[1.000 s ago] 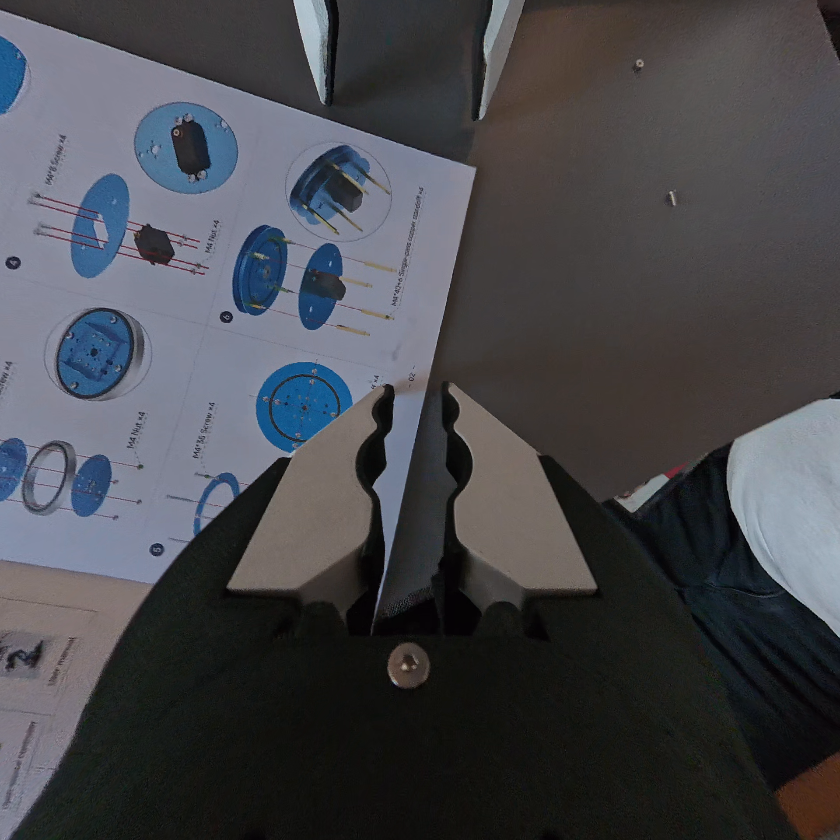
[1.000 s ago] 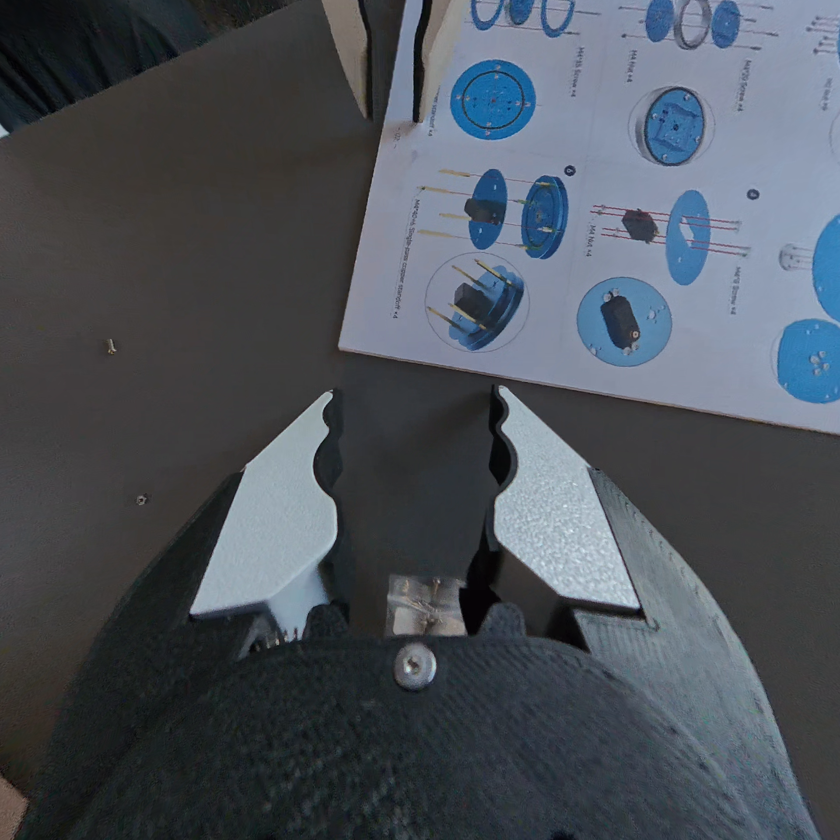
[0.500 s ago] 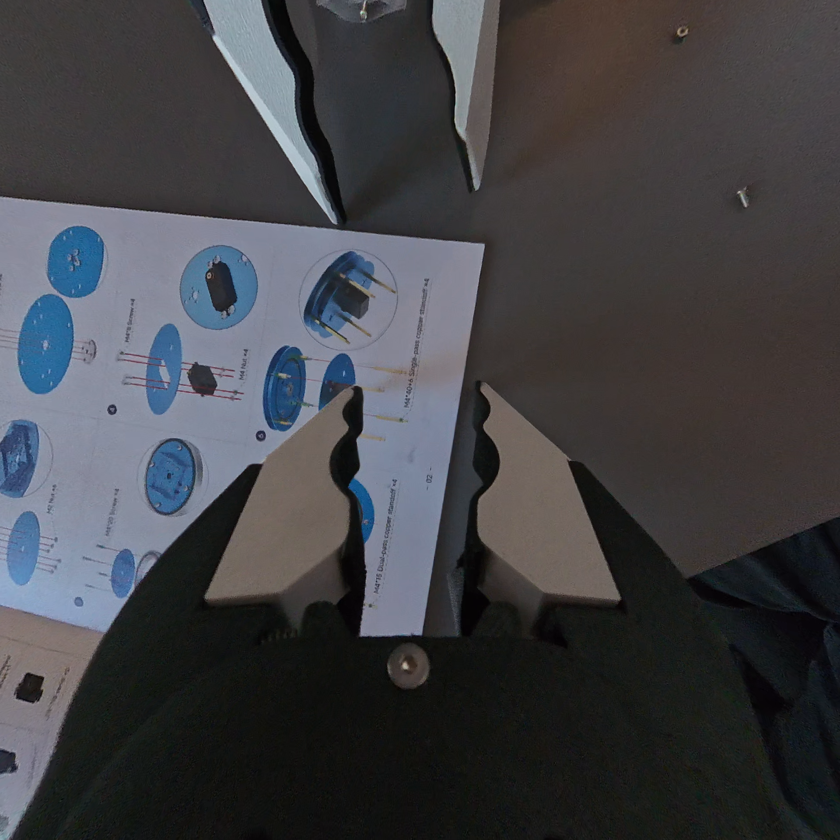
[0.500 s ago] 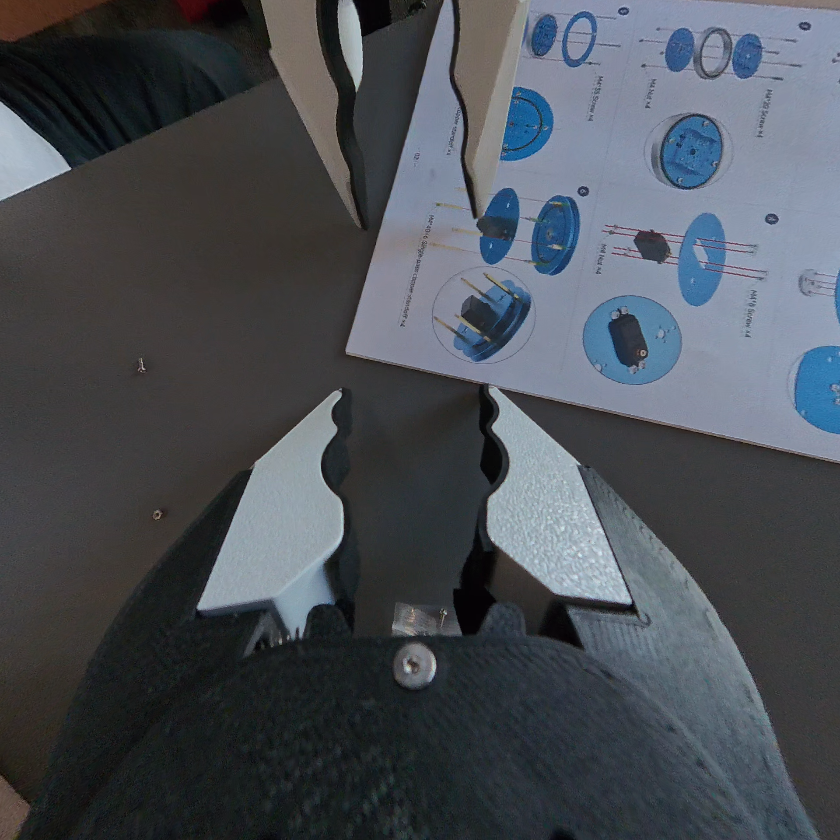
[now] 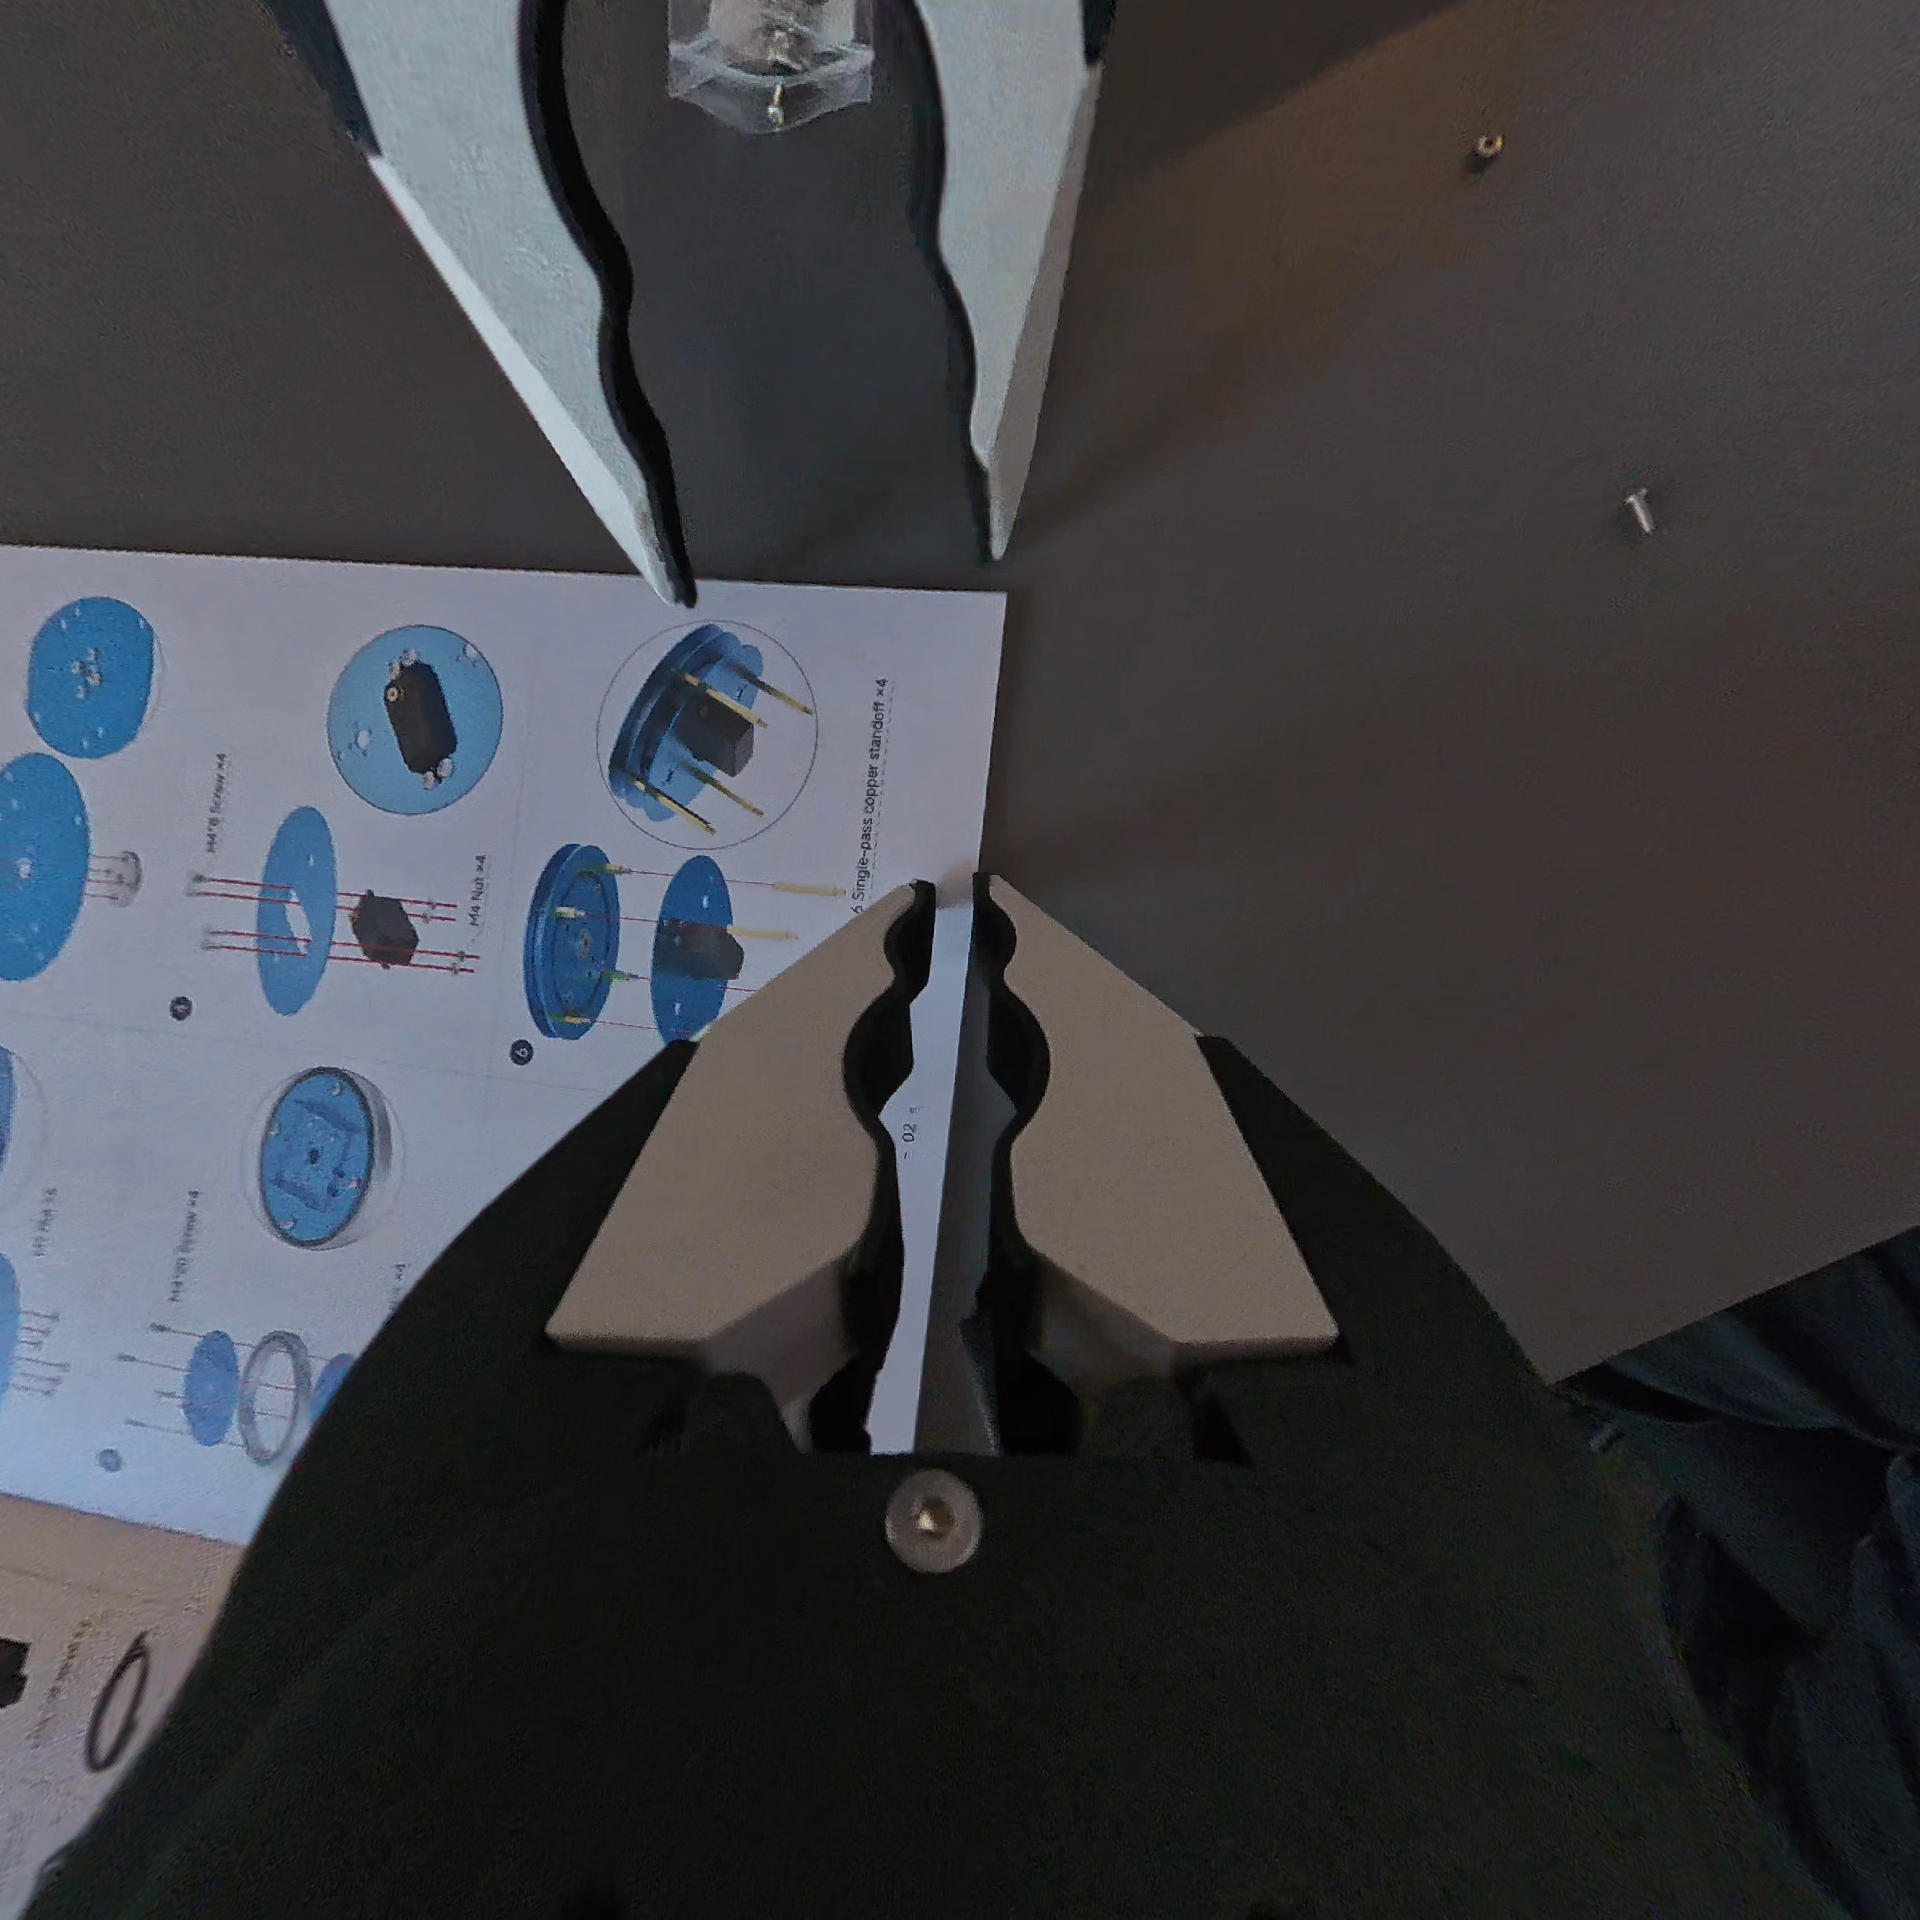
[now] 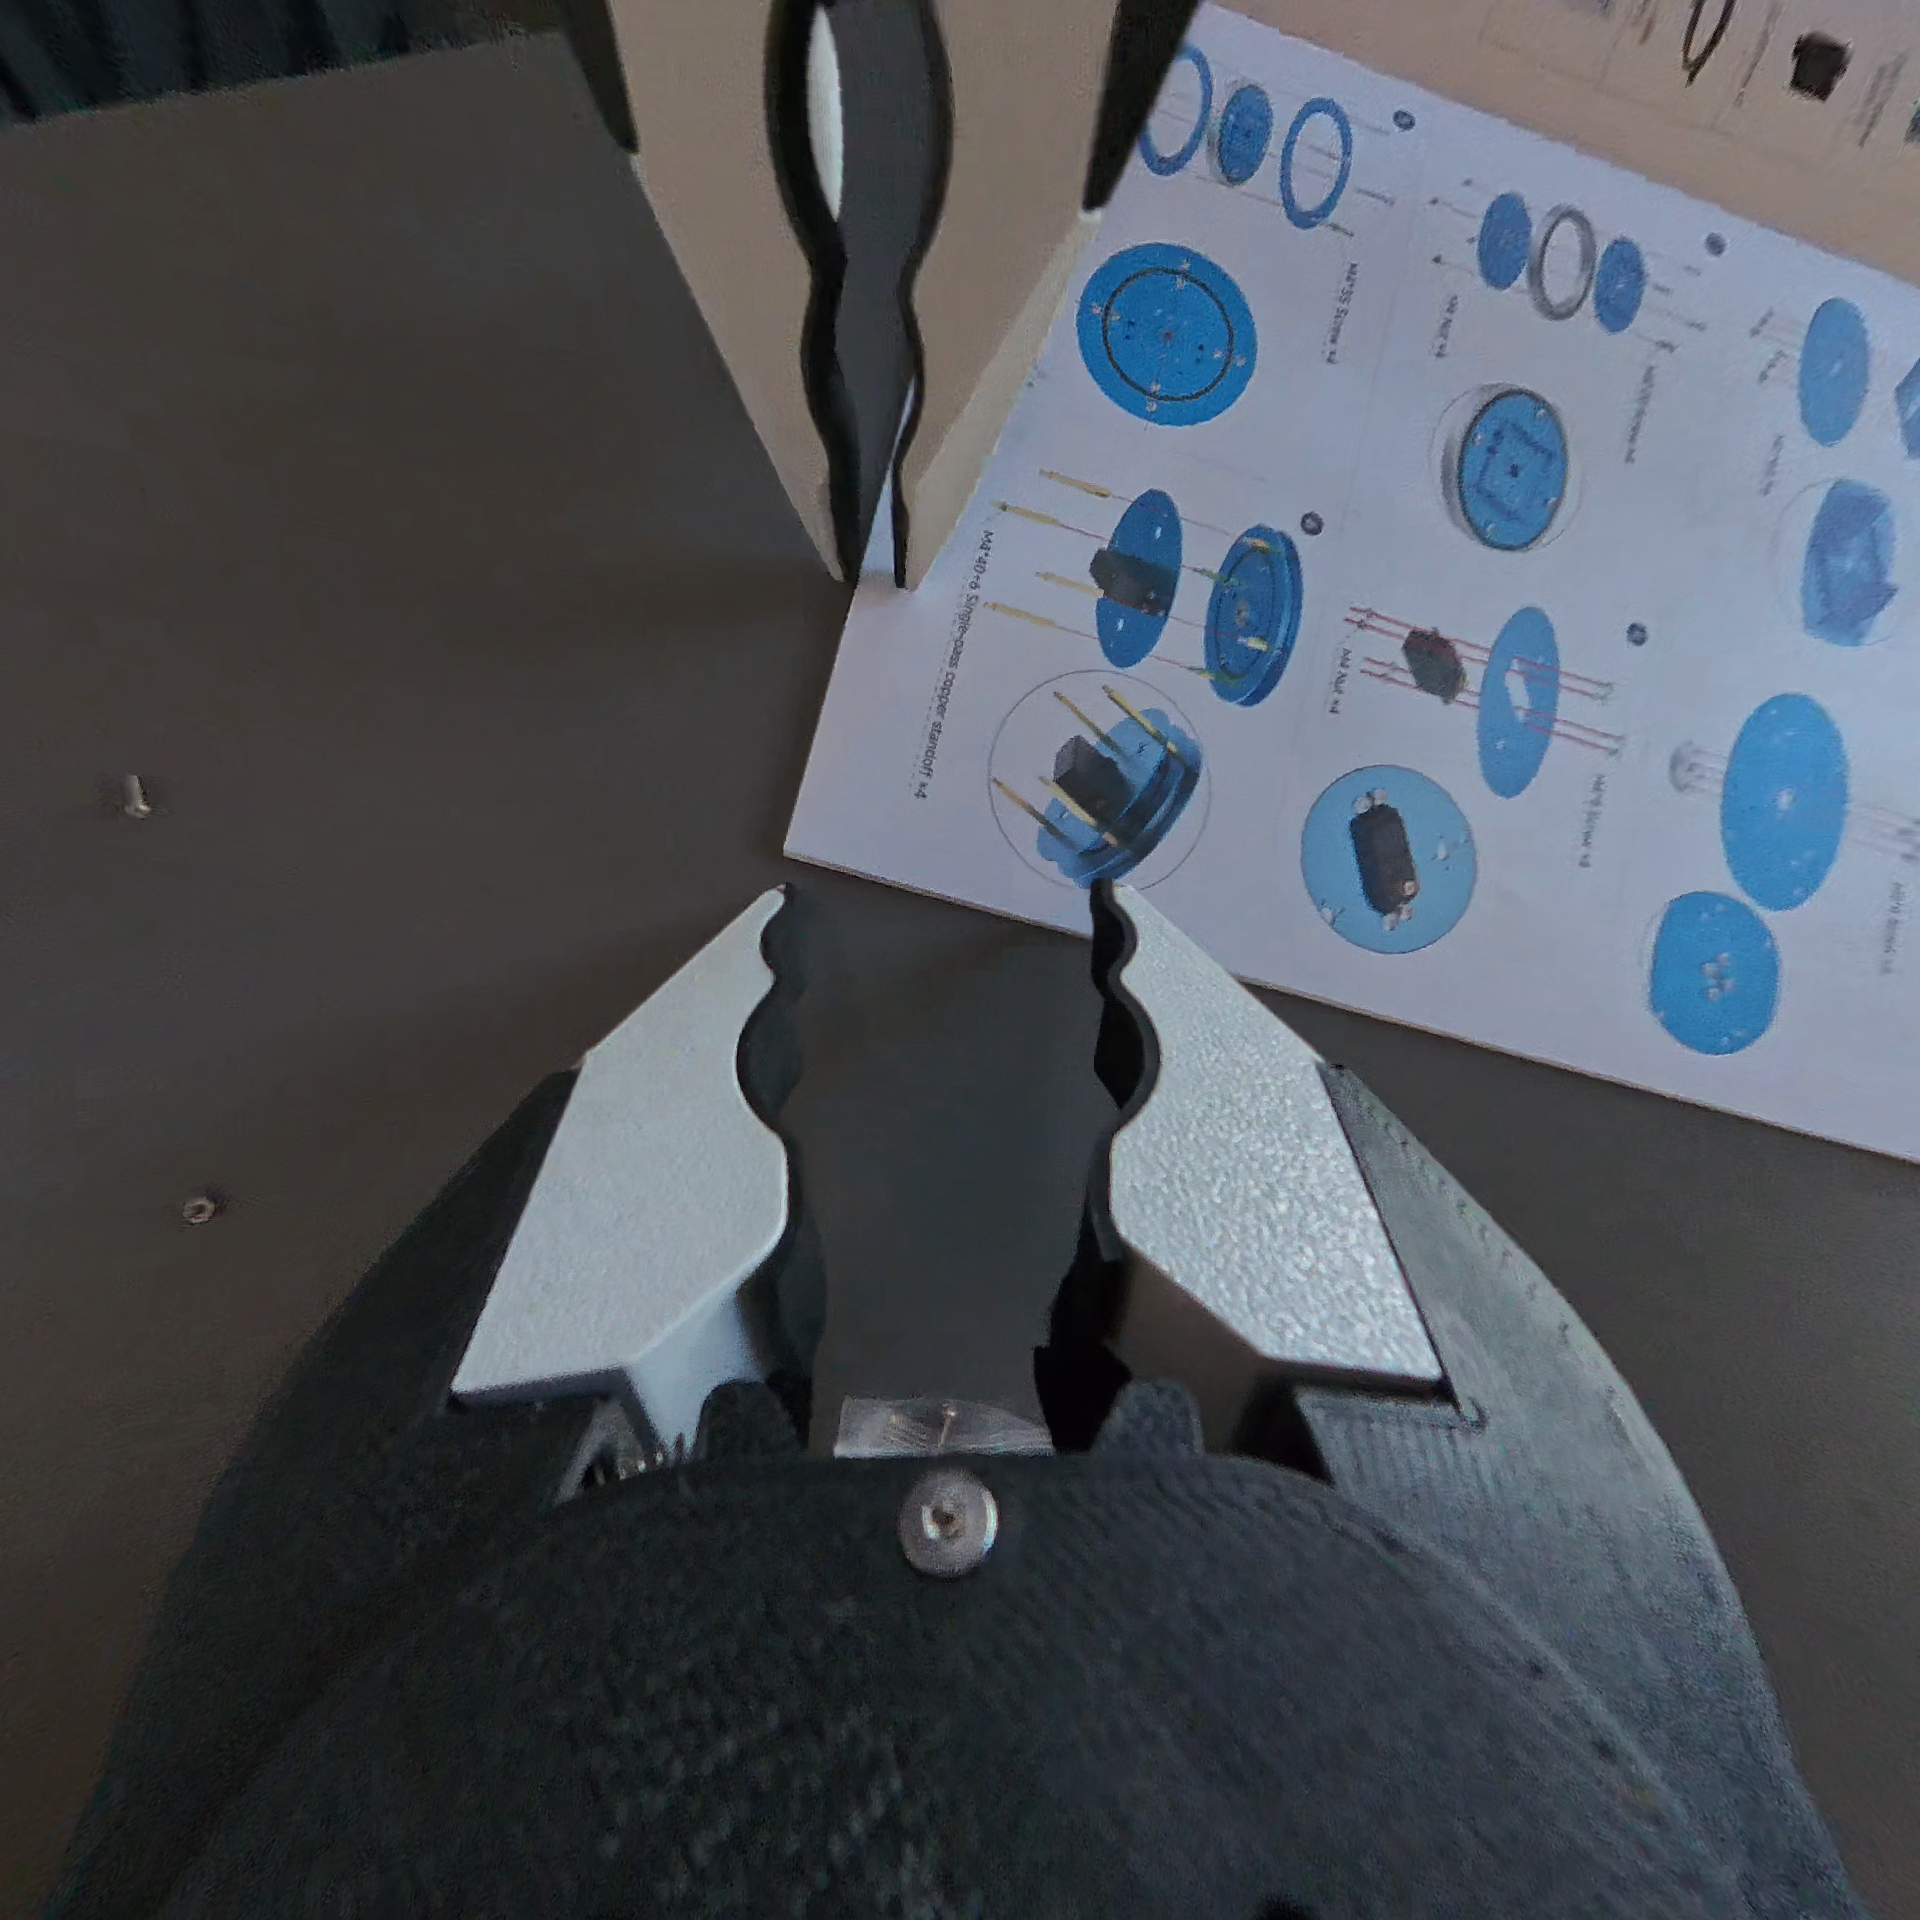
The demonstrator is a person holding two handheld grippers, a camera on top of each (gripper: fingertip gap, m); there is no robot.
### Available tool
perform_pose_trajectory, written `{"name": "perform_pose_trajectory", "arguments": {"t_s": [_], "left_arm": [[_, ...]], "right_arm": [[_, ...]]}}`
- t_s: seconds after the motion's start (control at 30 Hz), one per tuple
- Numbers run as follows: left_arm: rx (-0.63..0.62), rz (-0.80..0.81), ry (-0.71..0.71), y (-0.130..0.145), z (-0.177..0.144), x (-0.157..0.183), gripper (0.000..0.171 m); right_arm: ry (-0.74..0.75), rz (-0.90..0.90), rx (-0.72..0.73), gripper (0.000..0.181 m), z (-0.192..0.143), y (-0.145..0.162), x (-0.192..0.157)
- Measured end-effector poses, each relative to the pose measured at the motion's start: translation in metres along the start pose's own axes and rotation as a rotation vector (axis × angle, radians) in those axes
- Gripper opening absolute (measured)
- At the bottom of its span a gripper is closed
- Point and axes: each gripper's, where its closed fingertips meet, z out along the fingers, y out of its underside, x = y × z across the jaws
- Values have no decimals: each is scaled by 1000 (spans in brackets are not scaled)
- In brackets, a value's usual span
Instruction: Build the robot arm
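Spreading under everything is a dark grey tabletop (image 5: 1455,831), and on it lies a white sheet (image 5: 436,935) printed with blue disc diagrams and lines of small type; in the right wrist view the sheet (image 6: 1403,644) runs off toward the upper right, with a second pale page (image 6: 1558,62) beyond it at the top edge. Left tongs (image 5: 945,888) stand nearly closed right over the sheet's long right-hand edge, only a thin gap between the tips, with the paper's edge showing in that gap; whether they actually pinch the paper I cannot tell. From the right wrist view those same left tongs (image 6: 871,577) come down at the sheet's edge, tips close together. Right tongs (image 6: 940,894) are wide apart, holding nothing, poised over bare tabletop just beside the sheet's near corner; in the left wrist view the right tongs (image 5: 831,566) point at the sheet's far edge. Dark cloth (image 5: 1766,1507) shows past the tabletop's edge. Well apart from the paper lie a small screw (image 5: 1640,512) and a small nut (image 5: 1488,148).
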Motion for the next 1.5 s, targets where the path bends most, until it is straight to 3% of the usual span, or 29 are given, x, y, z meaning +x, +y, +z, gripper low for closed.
{"name": "perform_pose_trajectory", "arguments": {"t_s": [0.3, 0.87, 1.07, 1.13, 1.23, 1.37, 1.43, 1.5], "left_arm": [[69, -130, 78, -1, -1, -3, 5], [142, -226, 160, 1, -3, -7, 2], [151, -213, 208, 0, -4, -1, 15], [139, -192, 197, 0, -4, -1, 15], [106, -155, 163, 0, -3, -1, 15], [58, -140, 110, -1, -3, -2, 29], [43, -117, 11, -3, -5, -11, 41], [26, -93, -134, -3, -7, -26, 28]], "right_arm": [[147, -296, -53, 54, -2, -13, -2], [254, -443, -99, 45, 1, -26, 0], [270, -430, -98, 38, 0, -25, 4], [271, -416, -84, 32, 0, -26, 6], [266, -415, -57, 1, 0, -29, 6], [297, -362, -26, 0, -2, -32, 14], [340, -351, 16, 0, -6, -40, 20], [352, -316, 74, 0, -10, -50, 21]]}}
